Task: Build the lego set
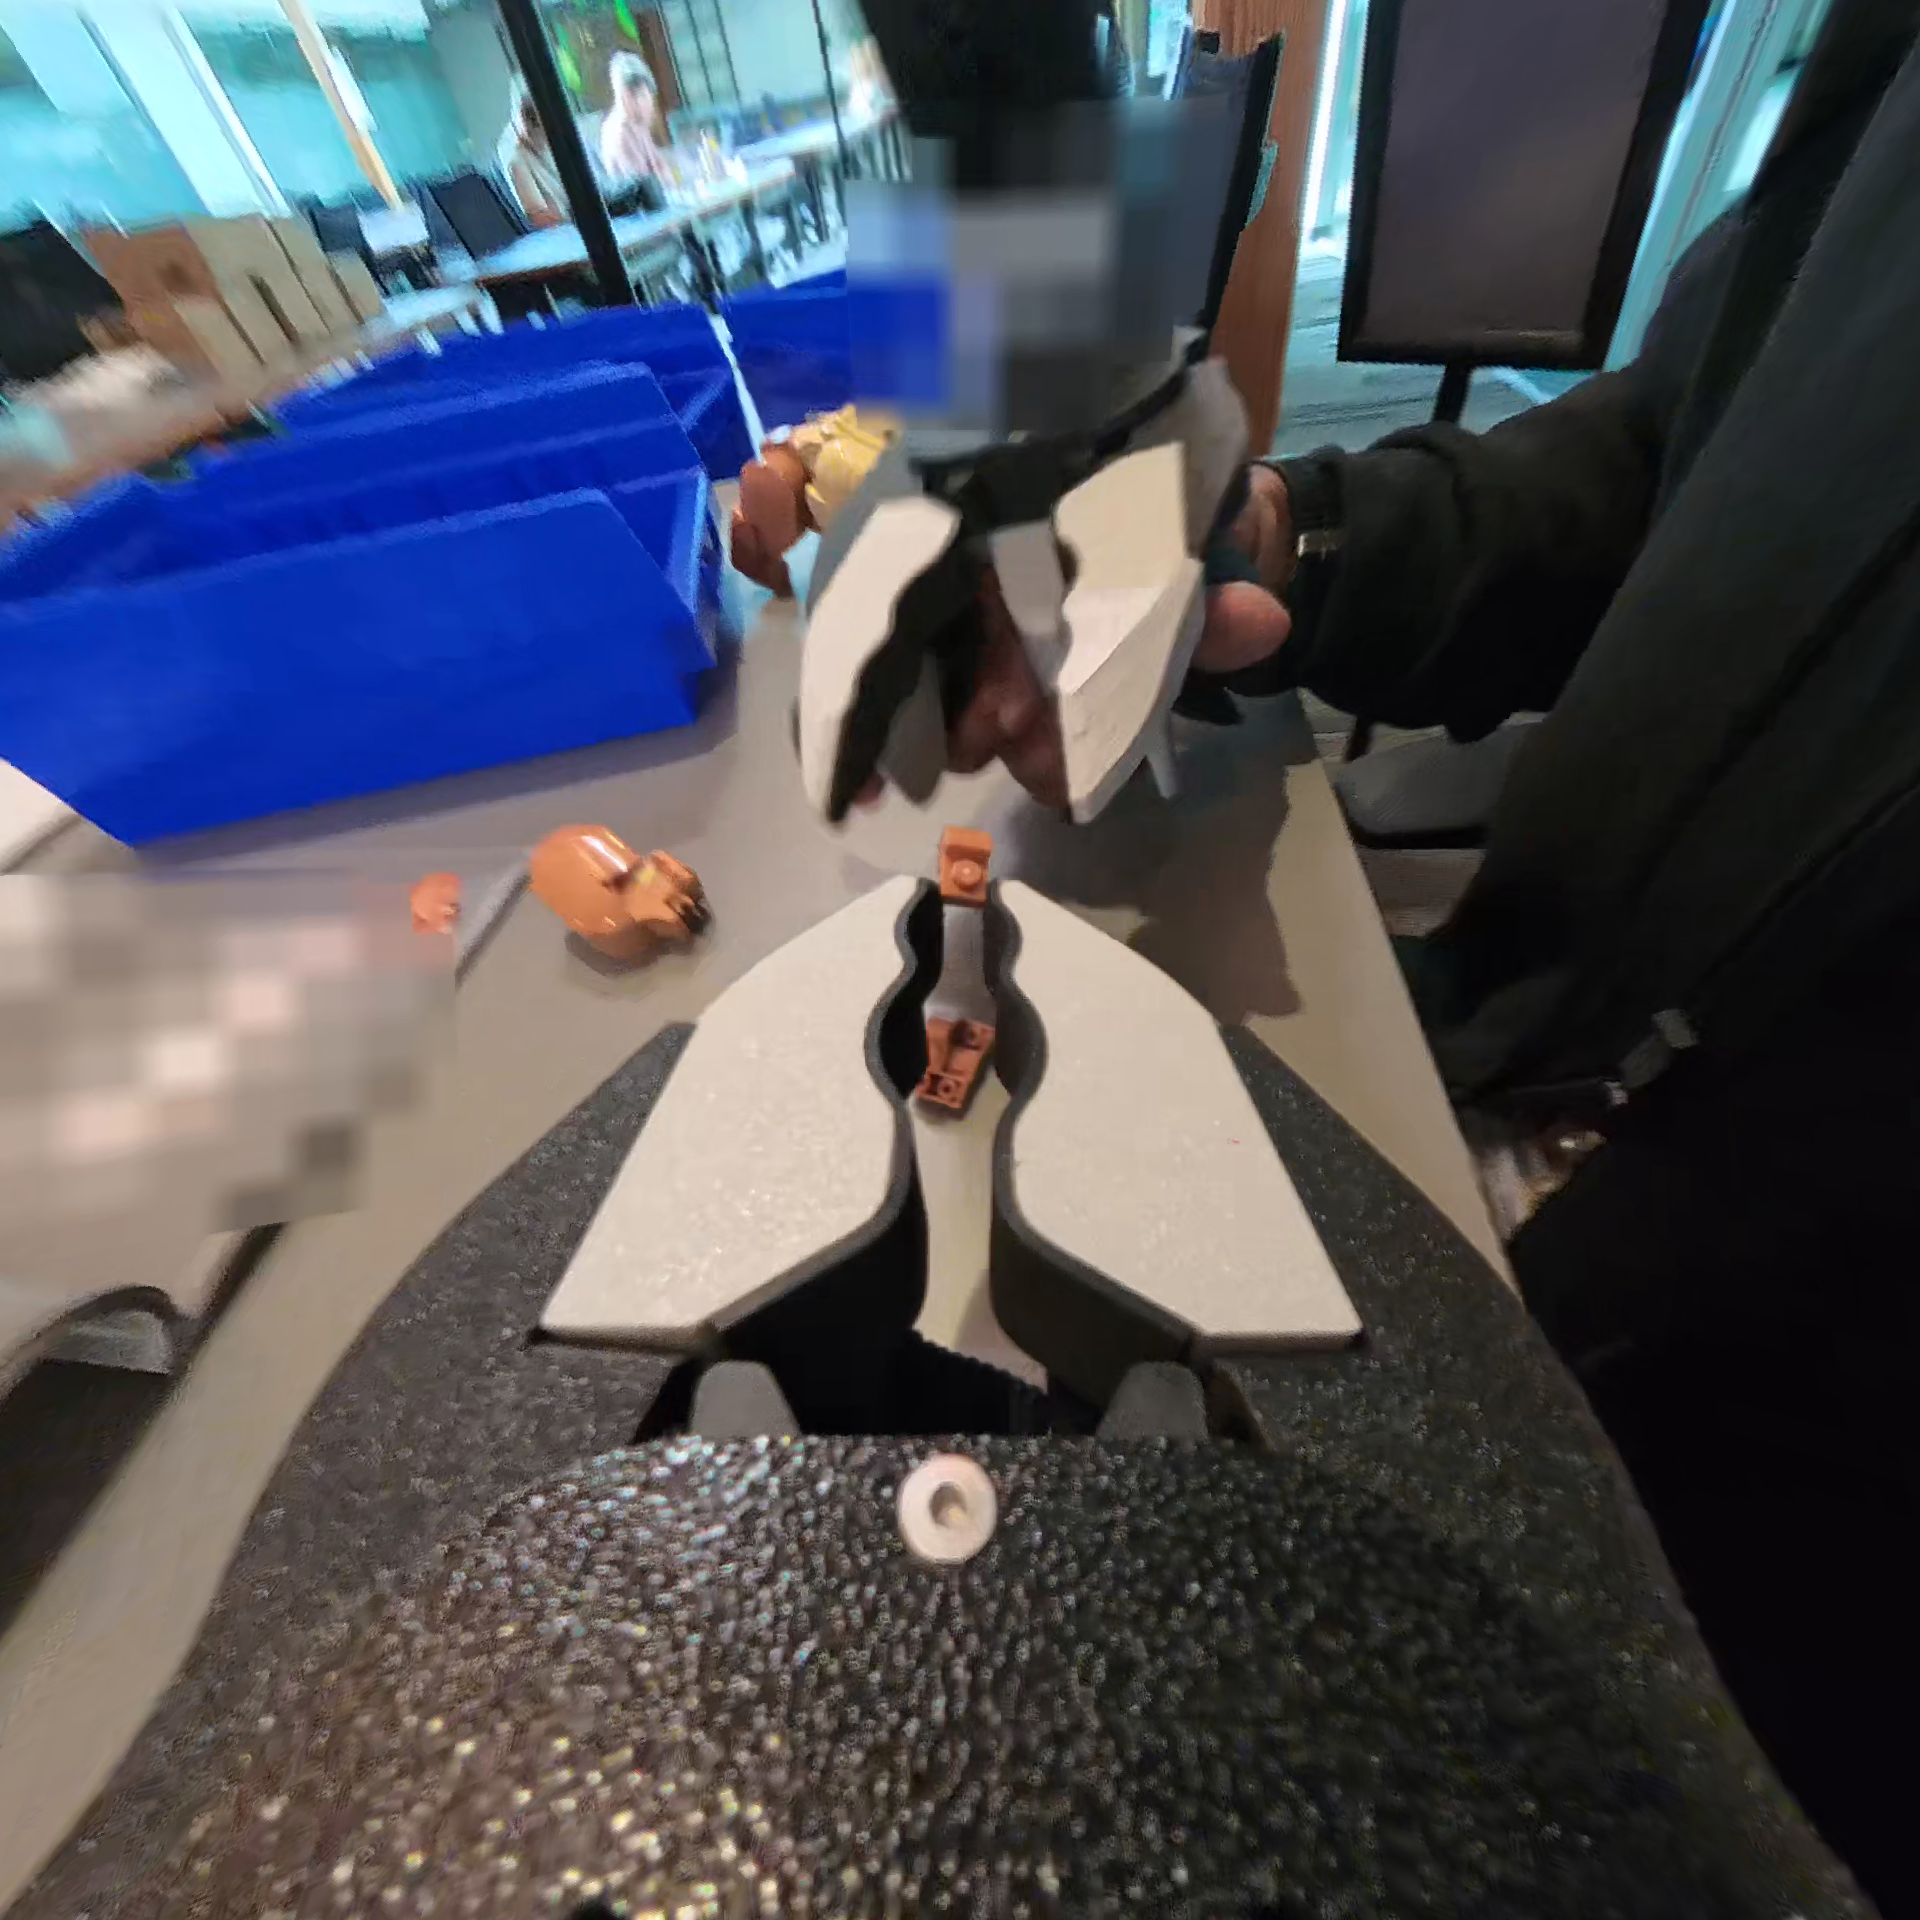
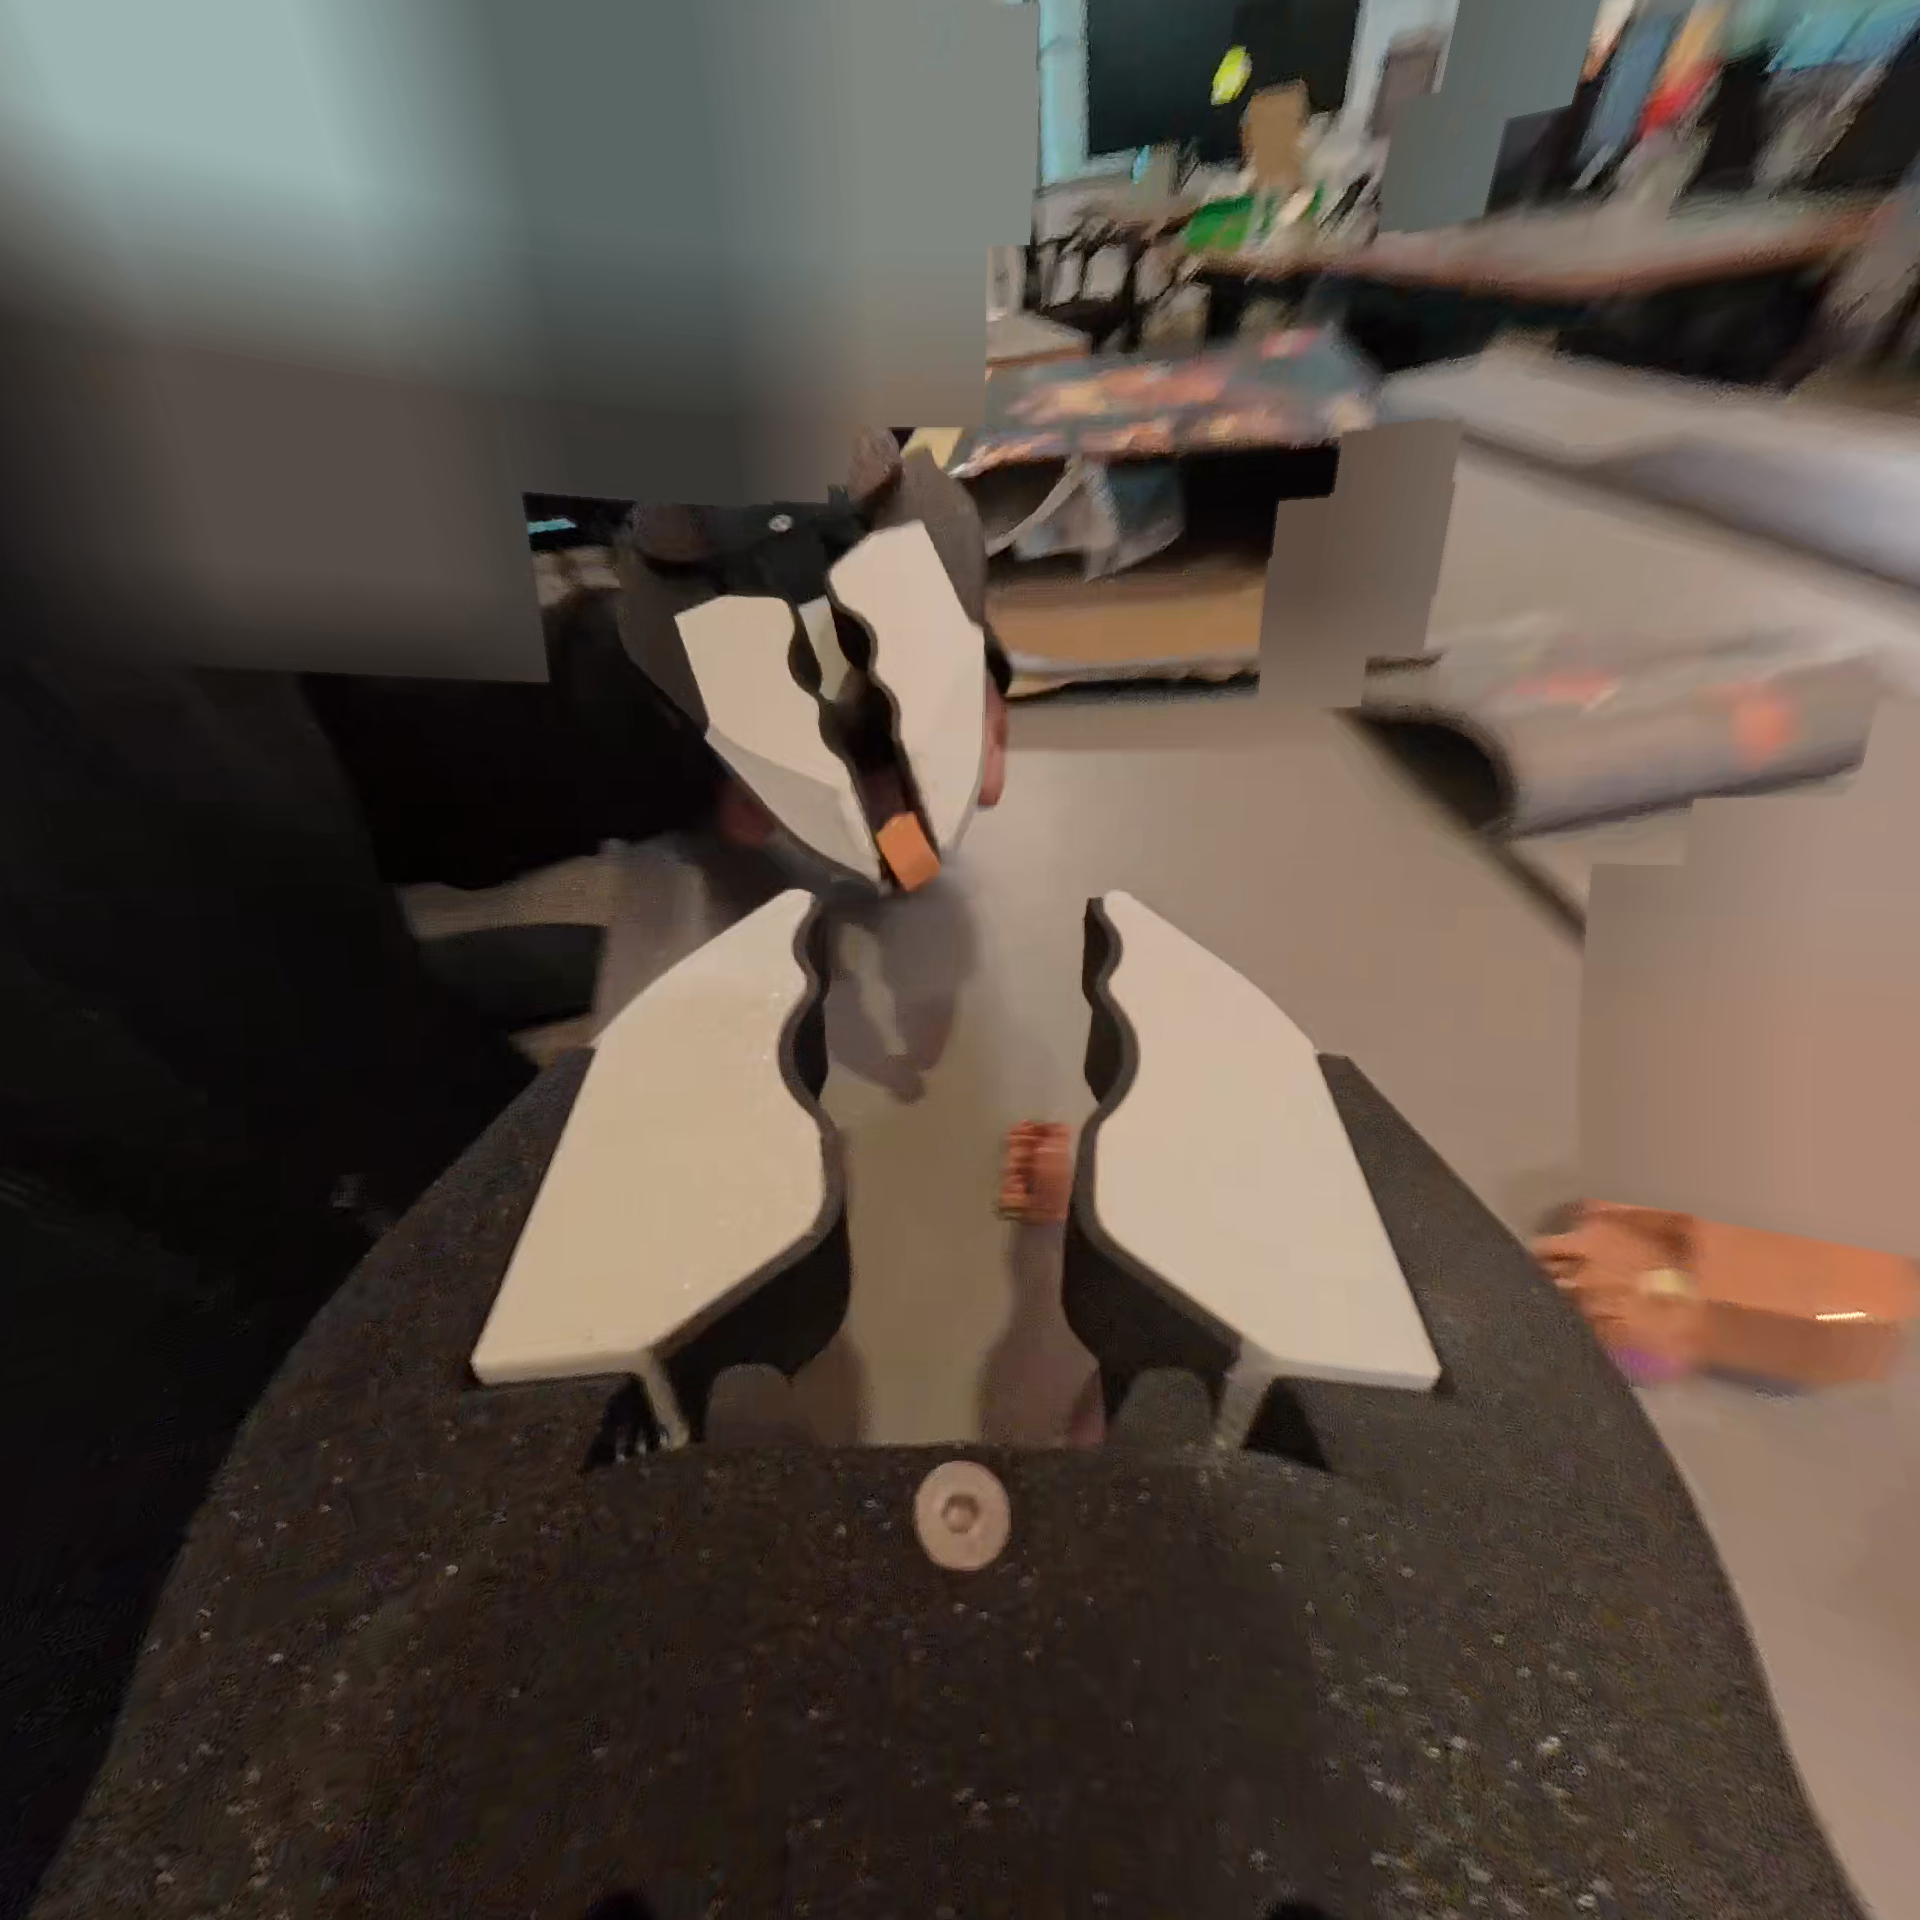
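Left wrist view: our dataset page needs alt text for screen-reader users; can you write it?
The left gripper, nearly closed, pinches a small reddish-brown Lego piece at its fingertips above a grey table. The open right gripper faces it; a second small brown piece lies below. Rounded tan-brown Lego parts and blue plastic bins sit farther left.

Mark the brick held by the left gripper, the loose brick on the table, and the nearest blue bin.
held brown brick (image 1: 963,868): left wrist view, its studded top.
loose brown brick (image 1: 951,1070): left wrist view, its middle.
nearest blue bin (image 1: 343,665): left wrist view, its front wall.
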